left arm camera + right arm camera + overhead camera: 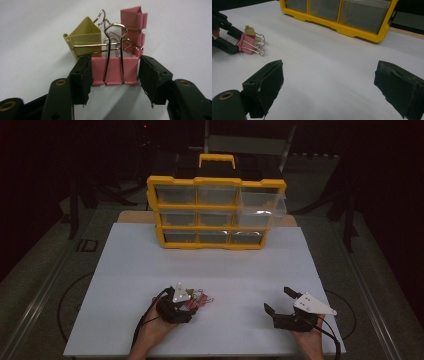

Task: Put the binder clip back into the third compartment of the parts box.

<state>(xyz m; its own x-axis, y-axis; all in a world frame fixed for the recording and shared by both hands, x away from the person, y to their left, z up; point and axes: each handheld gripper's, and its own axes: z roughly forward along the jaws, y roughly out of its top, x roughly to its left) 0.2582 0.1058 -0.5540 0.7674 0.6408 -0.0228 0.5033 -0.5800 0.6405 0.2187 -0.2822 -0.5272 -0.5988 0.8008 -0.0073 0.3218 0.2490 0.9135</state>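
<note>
A pink binder clip lies on the white tabletop between the jaws of my left gripper, and both pads touch its sides. Just behind it lie an olive-yellow binder clip and a second pink clip on its end. In the high view this small pile of clips is at the front left, at the tip of my left gripper. My right gripper rests at the front right, open, with nothing between its jaws. From the right gripper view the clip pile is off to the left.
A yellow drawer cabinet with clear drawers stands at the back of the tabletop. Its top right drawer is pulled out. Bare white surface lies between the cabinet and both grippers. The table's front edge is close under the hands.
</note>
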